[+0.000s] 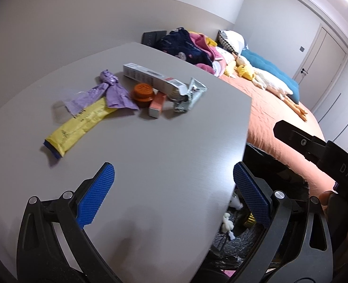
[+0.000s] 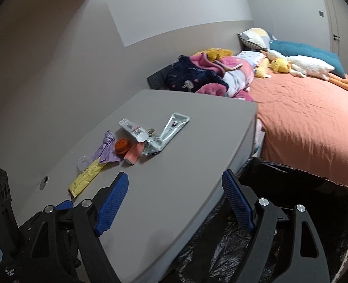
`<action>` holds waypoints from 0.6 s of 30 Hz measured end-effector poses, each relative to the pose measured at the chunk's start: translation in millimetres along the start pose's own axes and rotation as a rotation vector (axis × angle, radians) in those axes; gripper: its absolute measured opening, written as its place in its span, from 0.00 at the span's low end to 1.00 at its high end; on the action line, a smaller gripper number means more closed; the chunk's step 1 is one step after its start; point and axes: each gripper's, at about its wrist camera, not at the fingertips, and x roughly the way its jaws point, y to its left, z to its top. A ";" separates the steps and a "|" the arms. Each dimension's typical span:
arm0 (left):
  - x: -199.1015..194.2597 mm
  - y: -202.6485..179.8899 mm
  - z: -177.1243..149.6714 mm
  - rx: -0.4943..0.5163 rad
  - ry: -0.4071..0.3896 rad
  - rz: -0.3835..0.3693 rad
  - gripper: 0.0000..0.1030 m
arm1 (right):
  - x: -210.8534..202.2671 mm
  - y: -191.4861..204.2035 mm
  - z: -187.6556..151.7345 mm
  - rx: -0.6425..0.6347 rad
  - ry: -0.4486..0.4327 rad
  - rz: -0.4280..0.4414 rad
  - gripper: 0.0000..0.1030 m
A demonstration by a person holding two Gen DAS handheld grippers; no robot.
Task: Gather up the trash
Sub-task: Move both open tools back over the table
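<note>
Grey bench point(image 1: 150, 153) carries the trash in a small heap: a yellow packet point(image 1: 79, 125), purple wrapper point(image 1: 112, 89), orange cap point(image 1: 142, 93) and white box point(image 1: 148, 75). Both the left hand-held gripper point(image 1: 174, 188) and the right hand-held gripper point(image 2: 175, 202) hover above the near edge with jaws wide apart, holding nothing. A black-lined bin point(image 2: 291, 188) stands beside the bench.

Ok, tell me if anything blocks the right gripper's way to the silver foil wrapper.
Nothing visible does. The right gripper is open and empty over bare table. The silver foil wrapper lies ahead, its crumpled end beside the pink box.
</note>
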 end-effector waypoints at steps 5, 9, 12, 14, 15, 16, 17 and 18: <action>4.4 17.2 3.9 -0.017 -0.001 0.023 0.94 | 13.1 14.1 4.1 -0.023 0.011 0.015 0.80; 6.4 32.0 7.8 -0.024 -0.020 0.066 0.92 | 23.6 22.3 8.6 -0.042 0.015 0.021 0.80; 7.3 45.6 11.3 -0.038 -0.028 0.090 0.89 | 32.2 28.2 11.5 -0.055 0.026 0.034 0.80; 9.2 53.9 13.2 -0.046 -0.031 0.113 0.84 | 38.3 33.5 13.1 -0.068 0.031 0.034 0.79; 10.9 59.5 14.2 -0.050 -0.028 0.123 0.82 | 40.8 35.2 13.6 -0.072 0.035 0.035 0.79; 11.8 62.4 15.6 -0.052 -0.026 0.128 0.81 | 44.1 37.0 14.5 -0.076 0.039 0.037 0.79; 13.1 67.2 16.6 -0.057 -0.025 0.137 0.80 | 47.2 39.0 15.0 -0.081 0.042 0.037 0.78; 13.9 69.6 16.9 -0.059 -0.024 0.142 0.78 | 50.0 40.7 15.6 -0.085 0.045 0.036 0.78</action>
